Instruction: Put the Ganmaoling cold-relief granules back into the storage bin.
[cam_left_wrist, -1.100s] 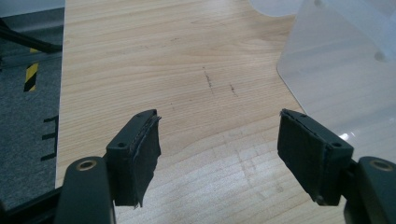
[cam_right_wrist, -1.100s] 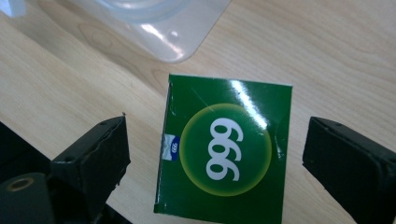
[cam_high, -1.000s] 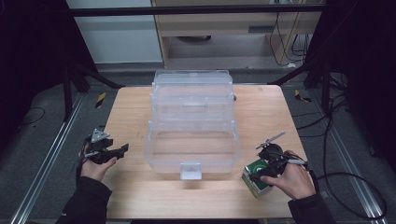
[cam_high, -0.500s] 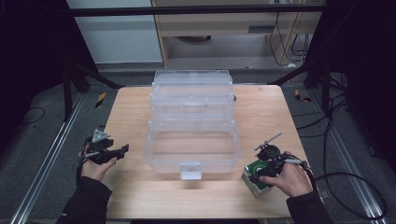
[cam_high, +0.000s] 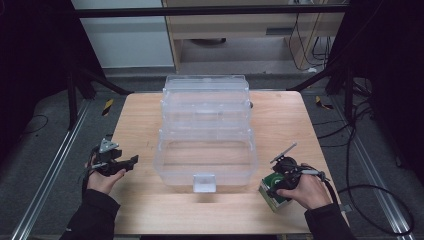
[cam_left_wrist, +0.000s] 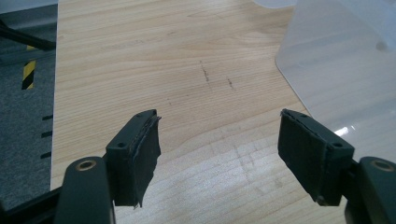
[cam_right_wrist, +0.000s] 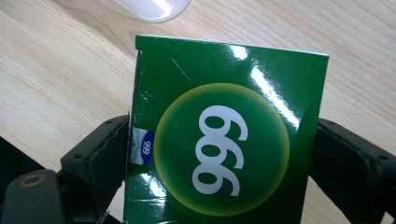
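Observation:
A green carton (cam_right_wrist: 233, 74) printed with "999" in a yellow-green circle sits between the jaws of my right gripper (cam_right_wrist: 224, 140), whose pads press on both of its sides. From above, that carton (cam_high: 272, 194) is low over the table's front right corner, just right of the clear plastic tiered box (cam_high: 205, 135). The right gripper (cam_high: 276, 186) is held in a hand there. On the left, my left gripper (cam_high: 131, 161) hovers beside the clear box with its jaws wide apart. Bare wood lies between the jaws of the left gripper (cam_left_wrist: 219, 126).
The clear box stands open in stepped tiers at the middle of the wooden table (cam_high: 140, 120), with a latch tab (cam_high: 204, 183) at its front. Its wall (cam_left_wrist: 345, 70) is close on the left gripper's right. Metal rails and cables run along the floor on both sides.

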